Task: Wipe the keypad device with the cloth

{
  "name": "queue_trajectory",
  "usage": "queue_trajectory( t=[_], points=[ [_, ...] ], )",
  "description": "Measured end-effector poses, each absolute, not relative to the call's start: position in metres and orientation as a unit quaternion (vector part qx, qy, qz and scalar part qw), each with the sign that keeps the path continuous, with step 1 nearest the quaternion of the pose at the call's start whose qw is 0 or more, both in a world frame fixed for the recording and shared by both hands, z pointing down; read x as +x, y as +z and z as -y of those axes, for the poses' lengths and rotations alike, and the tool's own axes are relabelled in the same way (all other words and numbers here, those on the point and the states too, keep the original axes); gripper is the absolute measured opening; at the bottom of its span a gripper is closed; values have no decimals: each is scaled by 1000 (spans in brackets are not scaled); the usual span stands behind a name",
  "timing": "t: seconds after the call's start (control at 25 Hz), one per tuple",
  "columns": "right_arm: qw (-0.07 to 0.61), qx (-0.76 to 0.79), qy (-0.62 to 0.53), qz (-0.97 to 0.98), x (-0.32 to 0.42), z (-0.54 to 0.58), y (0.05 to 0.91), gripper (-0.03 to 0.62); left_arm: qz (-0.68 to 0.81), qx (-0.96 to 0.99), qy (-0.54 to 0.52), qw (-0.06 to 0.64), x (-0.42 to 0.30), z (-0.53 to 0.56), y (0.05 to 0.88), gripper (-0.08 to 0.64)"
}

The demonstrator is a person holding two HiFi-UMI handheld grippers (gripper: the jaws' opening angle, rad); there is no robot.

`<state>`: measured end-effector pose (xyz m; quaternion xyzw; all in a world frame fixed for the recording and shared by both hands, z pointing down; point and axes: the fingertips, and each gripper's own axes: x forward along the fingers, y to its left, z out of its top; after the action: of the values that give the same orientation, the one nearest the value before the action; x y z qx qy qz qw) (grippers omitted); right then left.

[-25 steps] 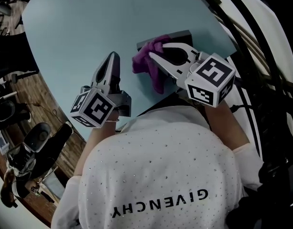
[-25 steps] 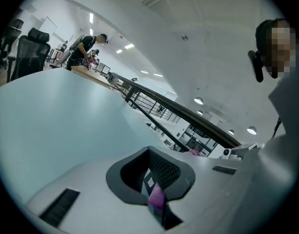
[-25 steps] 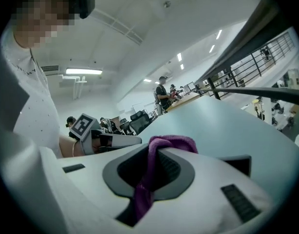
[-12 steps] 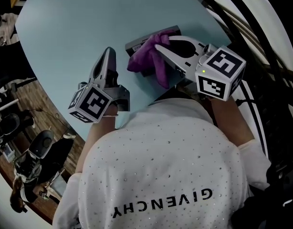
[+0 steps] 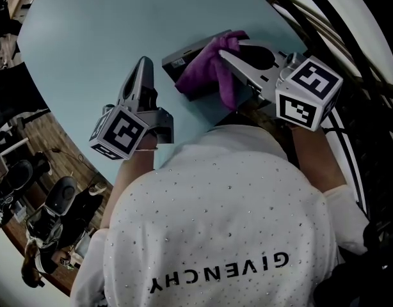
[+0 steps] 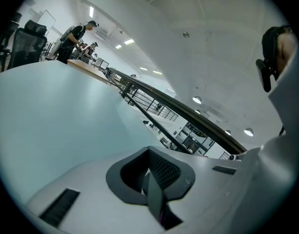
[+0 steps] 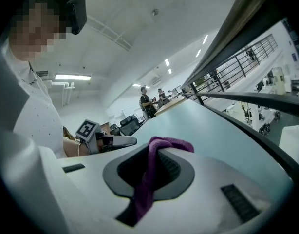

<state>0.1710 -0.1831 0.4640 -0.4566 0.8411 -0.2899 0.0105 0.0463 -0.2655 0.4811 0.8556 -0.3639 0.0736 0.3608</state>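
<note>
My left gripper (image 5: 144, 66) hangs over the pale blue table (image 5: 81, 37). Its jaws are pressed together with nothing between them, and the tips point away from me. In its own view I see only bare tabletop beyond the tips and people at a desk (image 6: 74, 33) far off.

Just right of it the device (image 5: 182, 59) lies flat on the table, close to the edge nearest my body. It is a dark slab and its left end is uncovered. The purple cloth (image 5: 212, 72) is draped over its right part, with a tail hanging toward me.

My right gripper (image 5: 235, 48) sits right of the device and angles in over it. Its jaws are clamped on a fold of the cloth, which in that gripper's view runs down between them and bunches over the tips. I can't tell whether the cloth presses on the device's face there
</note>
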Motion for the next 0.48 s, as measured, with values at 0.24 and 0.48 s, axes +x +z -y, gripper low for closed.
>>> queue_trajectory(
  t=[0.24,0.48],
  points=[
    [8,-477,-291,-829,188,177,463,25,360,853,87,367,49,265,481,3],
    [8,-493,-291,-820,199,173,466,25,356,856,89,363,51,265,480,3]
  ],
)
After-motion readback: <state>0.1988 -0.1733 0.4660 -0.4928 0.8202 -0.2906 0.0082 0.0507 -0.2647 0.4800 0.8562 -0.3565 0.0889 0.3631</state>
